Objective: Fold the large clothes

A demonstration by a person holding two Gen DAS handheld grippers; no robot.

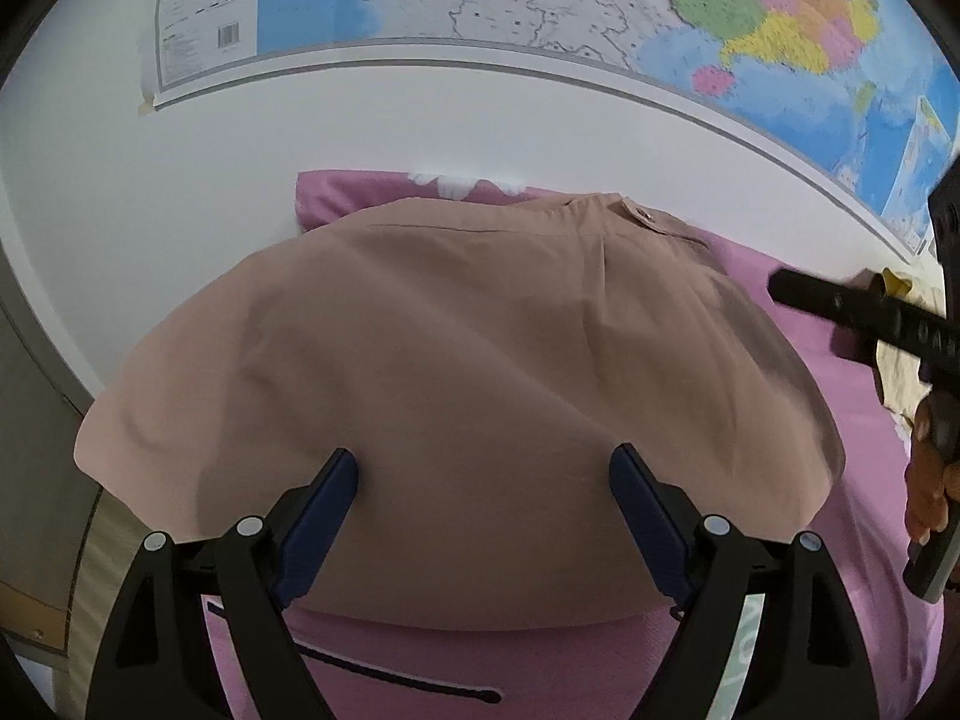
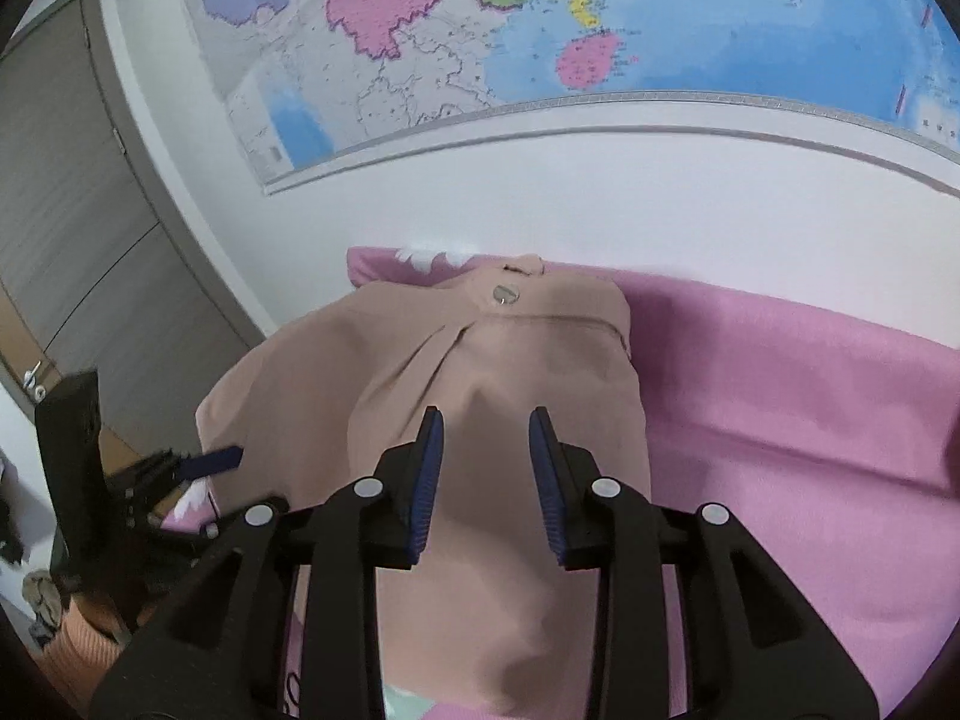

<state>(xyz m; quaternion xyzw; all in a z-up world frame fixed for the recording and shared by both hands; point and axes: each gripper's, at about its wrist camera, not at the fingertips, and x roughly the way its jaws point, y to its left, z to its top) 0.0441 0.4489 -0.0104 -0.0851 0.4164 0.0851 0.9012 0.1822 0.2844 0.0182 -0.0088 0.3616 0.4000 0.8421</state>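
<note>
A tan folded garment (image 1: 456, 396) is spread on the pink bedsheet (image 2: 780, 396), directly ahead of and beneath both grippers. The left gripper (image 1: 483, 468) is held wide open above the garment's near edge, nothing gripped. The right gripper (image 2: 486, 429) is held partly open over the cloth, nothing clamped between its blue pads (image 2: 429, 468).

Wall map (image 1: 690, 12), pink bedsheet (image 2: 780, 372), grey door (image 2: 90, 228)
</note>
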